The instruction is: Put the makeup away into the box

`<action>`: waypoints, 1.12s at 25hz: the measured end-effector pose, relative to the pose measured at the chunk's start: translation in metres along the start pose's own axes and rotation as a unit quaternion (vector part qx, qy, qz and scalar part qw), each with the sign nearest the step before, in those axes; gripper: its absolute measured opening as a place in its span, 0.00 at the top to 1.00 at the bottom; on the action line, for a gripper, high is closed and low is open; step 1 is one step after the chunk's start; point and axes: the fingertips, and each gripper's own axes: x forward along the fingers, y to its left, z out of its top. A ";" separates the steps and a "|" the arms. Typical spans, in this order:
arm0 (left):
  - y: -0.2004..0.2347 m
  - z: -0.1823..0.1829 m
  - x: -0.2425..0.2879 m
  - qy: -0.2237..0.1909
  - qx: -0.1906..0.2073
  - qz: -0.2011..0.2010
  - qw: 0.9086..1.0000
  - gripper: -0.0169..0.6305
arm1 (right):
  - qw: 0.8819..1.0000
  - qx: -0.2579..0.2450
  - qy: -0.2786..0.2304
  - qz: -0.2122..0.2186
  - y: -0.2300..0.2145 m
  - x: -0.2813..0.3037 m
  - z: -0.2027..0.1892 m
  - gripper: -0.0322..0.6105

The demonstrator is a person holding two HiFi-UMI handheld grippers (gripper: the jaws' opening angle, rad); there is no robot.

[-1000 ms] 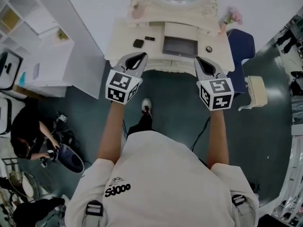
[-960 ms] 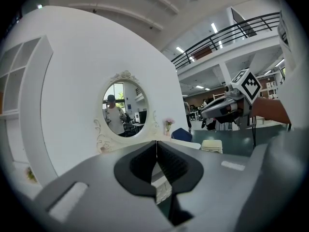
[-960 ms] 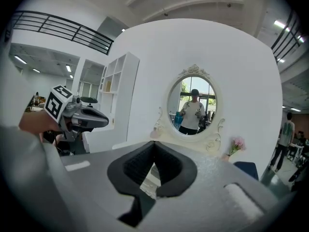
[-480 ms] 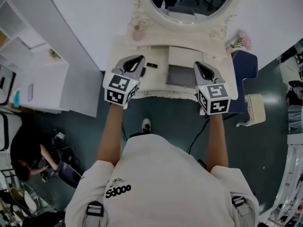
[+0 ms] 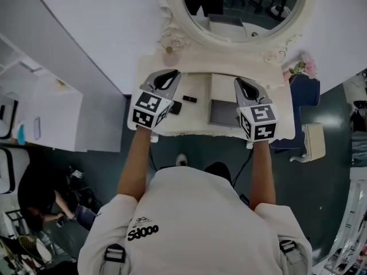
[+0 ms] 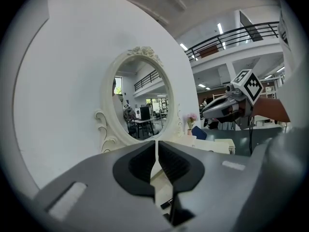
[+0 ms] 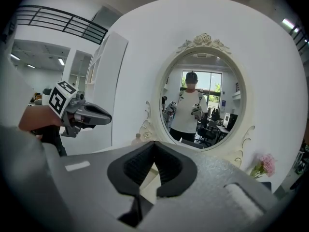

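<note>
Makeup lies on the table (image 5: pixel 192 124) close to our left gripper (image 5: pixel 168 78). A black case (image 5: pixel 175 107) sits just right of that gripper's marker cube, and a black stick (image 5: pixel 190 99) lies a little farther off and to the right. Both pieces are nearer to us than the left tips, and both lie between our two grippers. The left jaws are opening, so far showing only a thin slit, with nothing between them. Our right gripper (image 5: pixel 245 88) has its jaws pressed together and carries nothing.

Between the stick and the right gripper stands the box (image 5: pixel 225 113), with its lid (image 5: pixel 222 87) raised on the far side. In the head view the right gripper covers the box's right edge. We see a grey inside but cannot tell whether anything lies in it.

A second ago both grippers hung over the floor, short of the table's near edge. Now they are over the tabletop. The case and stick, which lay beyond the left tips then, are now beside that gripper. The mirror (image 5: pixel 243 10) takes up more of the far side than it did.
</note>
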 end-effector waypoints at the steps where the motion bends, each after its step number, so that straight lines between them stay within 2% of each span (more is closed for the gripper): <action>1: 0.003 -0.001 0.005 0.002 -0.002 0.002 1.000 0.91 | 1.000 0.002 -0.002 0.006 -0.002 0.006 0.001 0.95; 7: 0.019 -0.017 0.028 0.031 -0.024 0.027 0.999 0.88 | 0.998 0.014 -0.004 0.059 -0.015 0.041 -0.005 0.95; 13: 0.024 -0.041 0.032 0.062 -0.059 0.068 0.994 0.82 | 0.992 -0.011 0.014 0.127 -0.007 0.075 -0.018 0.95; 20: 0.020 -0.082 0.028 0.102 -0.113 0.106 0.983 0.74 | 0.980 -0.021 0.036 0.195 0.010 0.111 -0.035 0.95; 24: 0.013 -0.122 0.022 0.142 -0.155 0.124 0.970 0.64 | 0.967 -0.033 0.060 0.244 0.033 0.128 -0.054 0.95; 28: 0.017 -0.158 0.029 0.170 -0.177 0.131 0.960 0.56 | 0.960 -0.044 0.076 0.267 0.045 0.145 -0.067 0.95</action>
